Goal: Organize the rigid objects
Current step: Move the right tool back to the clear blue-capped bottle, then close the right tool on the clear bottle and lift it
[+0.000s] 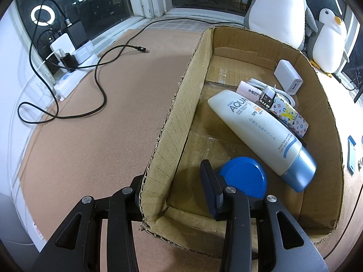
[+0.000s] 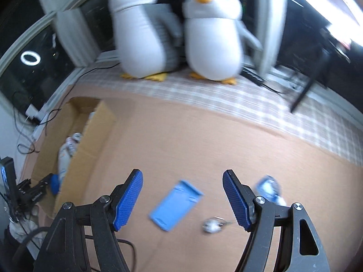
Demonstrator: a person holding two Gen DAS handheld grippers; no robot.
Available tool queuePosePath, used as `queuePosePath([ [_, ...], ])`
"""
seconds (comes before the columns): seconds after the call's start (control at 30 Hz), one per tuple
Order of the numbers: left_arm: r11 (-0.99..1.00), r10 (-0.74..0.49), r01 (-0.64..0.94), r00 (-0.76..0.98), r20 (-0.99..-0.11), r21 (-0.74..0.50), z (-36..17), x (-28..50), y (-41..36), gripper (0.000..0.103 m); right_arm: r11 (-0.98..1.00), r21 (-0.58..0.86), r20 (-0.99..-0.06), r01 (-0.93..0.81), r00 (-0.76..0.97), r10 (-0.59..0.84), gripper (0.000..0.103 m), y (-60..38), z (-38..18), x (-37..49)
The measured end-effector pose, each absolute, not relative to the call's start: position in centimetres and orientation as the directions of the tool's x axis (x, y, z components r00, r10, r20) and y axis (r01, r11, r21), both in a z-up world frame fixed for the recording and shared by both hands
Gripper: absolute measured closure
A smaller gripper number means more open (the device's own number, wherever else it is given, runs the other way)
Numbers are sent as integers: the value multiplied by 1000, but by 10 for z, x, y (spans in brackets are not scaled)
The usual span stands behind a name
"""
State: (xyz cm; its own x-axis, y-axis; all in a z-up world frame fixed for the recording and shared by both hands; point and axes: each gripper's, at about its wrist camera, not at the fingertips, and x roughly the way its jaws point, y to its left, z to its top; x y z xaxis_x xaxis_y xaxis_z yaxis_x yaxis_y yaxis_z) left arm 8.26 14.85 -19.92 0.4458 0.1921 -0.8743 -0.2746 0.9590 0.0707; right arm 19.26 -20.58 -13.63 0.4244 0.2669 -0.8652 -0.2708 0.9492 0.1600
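A cardboard box [image 1: 179,113] lies on the tan mat; it also shows in the right wrist view [image 2: 90,145]. Inside lie a sunscreen tube [image 1: 261,136], a blue round lid [image 1: 245,176], a white charger [image 1: 288,77], a patterned case [image 1: 290,117] and a pink tube [image 1: 247,89]. My left gripper [image 1: 174,185] is open, straddling the box's left wall with one finger inside next to the lid. My right gripper [image 2: 182,197] is open and empty above a light blue flat tray [image 2: 175,204]. A small silver item [image 2: 212,225] and a blue-white packet [image 2: 268,187] lie beside it.
Two plush penguins [image 2: 177,29] stand at the back on a checked cloth. A black cable [image 1: 99,83] and a power strip with chargers [image 1: 72,54] lie left of the box by the window. The right wrist view is motion-blurred.
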Motion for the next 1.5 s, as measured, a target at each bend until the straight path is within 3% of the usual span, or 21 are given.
queuePosePath([
  [0.3, 958, 206, -272, 438, -875, 89, -199, 83, 146, 65, 977, 115, -881, -178, 436, 183, 34, -280, -158, 197],
  [0.63, 957, 221, -270, 428, -876, 109, -200, 84, 144, 64, 971, 45, -919, -233, 371, 131, 34, -292, -185, 203],
  [0.83, 956, 227, -271, 426, -876, 115, -199, 83, 144, 64, 970, 15, -931, -241, 350, 102, 45, -292, -196, 213],
  [1.07, 956, 227, -271, 426, -876, 115, -199, 83, 144, 64, 969, 17, -942, -246, 322, 98, 67, -293, -206, 219],
  [1.5, 956, 226, -271, 428, -875, 114, -199, 83, 144, 64, 975, 25, -930, -222, 353, 104, 73, -289, -199, 214],
])
